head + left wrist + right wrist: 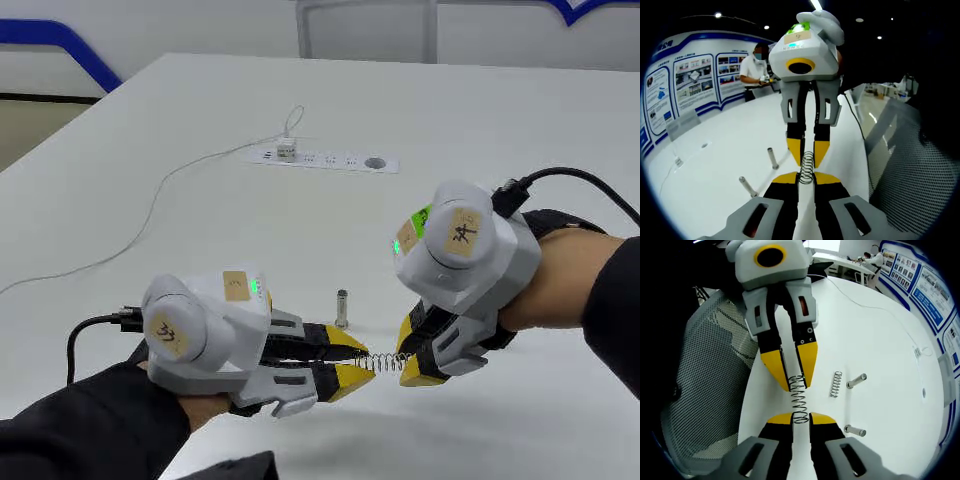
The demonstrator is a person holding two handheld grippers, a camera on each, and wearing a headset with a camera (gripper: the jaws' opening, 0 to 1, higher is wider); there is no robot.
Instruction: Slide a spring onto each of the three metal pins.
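Since the thin coiled steel spring (385, 362), clamped at either end by the left gripper (352, 366) and right gripper (411, 367) above the white table (300, 100), seems light and floppy, grip its end coils.

spring (385, 362): thin bare metal wire, bright
pins (856, 380): smooth metal, silvery sheen
left gripper (352, 366): glossy white plastic shell, tan paper label, matt black jaws with smooth yellow tips
right gripper (412, 366): same glossy white plastic, tan paper label, black and yellow jaws
table (250, 230): white, smooth, faint sheen
chair (710, 365): grey woven mesh, open and rough-looking
sleeve (80, 430): dark matt cloth
cable (150, 215): thin, white, smooth
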